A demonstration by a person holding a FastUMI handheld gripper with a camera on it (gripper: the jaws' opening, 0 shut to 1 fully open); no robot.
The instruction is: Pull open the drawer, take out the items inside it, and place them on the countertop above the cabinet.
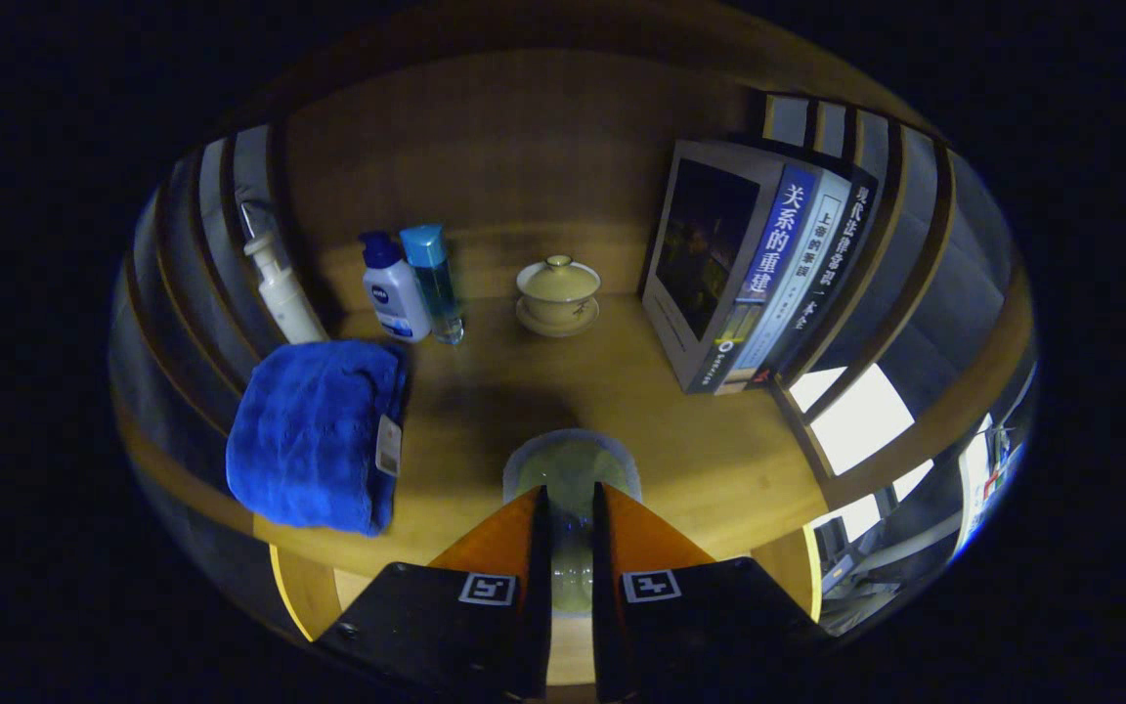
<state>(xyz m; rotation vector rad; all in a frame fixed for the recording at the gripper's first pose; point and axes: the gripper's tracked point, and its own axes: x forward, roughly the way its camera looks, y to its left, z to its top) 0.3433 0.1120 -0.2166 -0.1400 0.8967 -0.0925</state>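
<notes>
At the bottom centre, the gripper (571, 508) is clamped on a clear glass jar (570, 464), its long axis running up between the fingers, mouth end pointing away toward the worktop (641, 401). What is inside the jar cannot be told (greenish tint). Upper left stand three bottles (397, 288) above a folded blue towel (314, 435); a lidded cup (557, 288) sits centre, books (758, 274) lean right.

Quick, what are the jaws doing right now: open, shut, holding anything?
Gripper: jaws closed on a clear glass cup, one on each side of it, held over the wooden countertop.
</notes>
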